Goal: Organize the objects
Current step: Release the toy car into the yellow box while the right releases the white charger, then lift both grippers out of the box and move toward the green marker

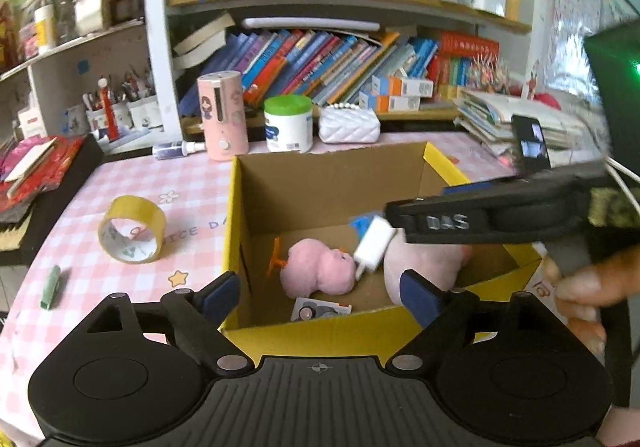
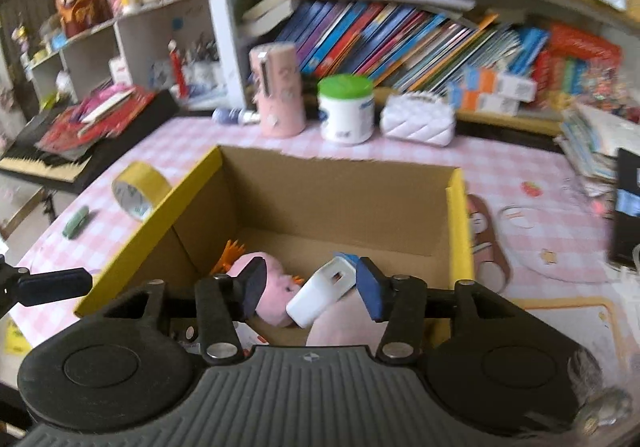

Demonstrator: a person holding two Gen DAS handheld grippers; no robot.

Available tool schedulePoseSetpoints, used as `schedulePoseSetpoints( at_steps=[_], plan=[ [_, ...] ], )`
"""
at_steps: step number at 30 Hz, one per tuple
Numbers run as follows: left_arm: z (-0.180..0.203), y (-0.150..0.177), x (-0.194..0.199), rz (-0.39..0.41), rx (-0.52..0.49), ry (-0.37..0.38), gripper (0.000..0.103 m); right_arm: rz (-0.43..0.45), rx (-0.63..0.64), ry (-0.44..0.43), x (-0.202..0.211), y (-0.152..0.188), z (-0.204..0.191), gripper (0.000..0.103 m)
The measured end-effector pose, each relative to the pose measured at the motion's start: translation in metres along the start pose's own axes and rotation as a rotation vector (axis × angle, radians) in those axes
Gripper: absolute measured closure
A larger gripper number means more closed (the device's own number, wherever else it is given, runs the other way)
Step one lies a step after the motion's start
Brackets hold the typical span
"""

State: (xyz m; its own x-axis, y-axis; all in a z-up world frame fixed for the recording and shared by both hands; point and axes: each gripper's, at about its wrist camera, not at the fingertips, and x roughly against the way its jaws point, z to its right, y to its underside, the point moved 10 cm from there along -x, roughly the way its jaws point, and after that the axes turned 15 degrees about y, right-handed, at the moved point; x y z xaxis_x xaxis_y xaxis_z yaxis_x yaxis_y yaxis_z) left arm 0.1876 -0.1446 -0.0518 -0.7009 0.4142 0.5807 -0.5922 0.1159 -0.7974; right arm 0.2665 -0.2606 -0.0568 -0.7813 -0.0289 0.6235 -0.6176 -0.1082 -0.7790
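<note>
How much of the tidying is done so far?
Done: a pink plush toy and a small card lie in the cardboard box. In hand: the right gripper, jaws apart, has a white bottle between them over the box. Left: the tape roll and green clip on the table.

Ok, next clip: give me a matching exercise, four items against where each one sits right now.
Items:
1. pink plush
2. tape roll
3. green-lidded jar
4. white bottle

Places:
A. on the tablecloth, left of the box
B. between the right tool's pads
C. on the box floor
D. standing behind the box

Pairs: 1-C, 2-A, 3-D, 4-B
</note>
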Motion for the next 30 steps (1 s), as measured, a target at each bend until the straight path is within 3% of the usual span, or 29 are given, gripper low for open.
schedulePoseSetpoints(
  at_steps=[3, 11, 16, 21, 30],
  plan=[
    [-0.003, 0.002, 0.012, 0.031, 0.017, -0.010, 0.007, 0.050, -0.021, 0.061, 0.023, 0.004, 0.005, 0.043],
    [-0.023, 0.015, 0.040, 0.062, 0.079, -0.040, 0.006, 0.135, -0.101, 0.198, 0.079, 0.019, 0.011, 0.039],
    [-0.049, 0.027, 0.062, 0.068, 0.147, -0.090, 0.006, 0.096, -0.155, 0.285, 0.098, 0.043, 0.002, 0.034],
    [-0.067, 0.037, 0.087, 0.083, 0.168, -0.092, 0.005, 0.009, -0.152, 0.296, 0.104, 0.075, -0.030, 0.034],
    [-0.090, 0.063, 0.120, 0.053, 0.150, -0.095, 0.003, -0.025, -0.083, 0.245, 0.122, 0.100, -0.103, 0.029]
  ],
)
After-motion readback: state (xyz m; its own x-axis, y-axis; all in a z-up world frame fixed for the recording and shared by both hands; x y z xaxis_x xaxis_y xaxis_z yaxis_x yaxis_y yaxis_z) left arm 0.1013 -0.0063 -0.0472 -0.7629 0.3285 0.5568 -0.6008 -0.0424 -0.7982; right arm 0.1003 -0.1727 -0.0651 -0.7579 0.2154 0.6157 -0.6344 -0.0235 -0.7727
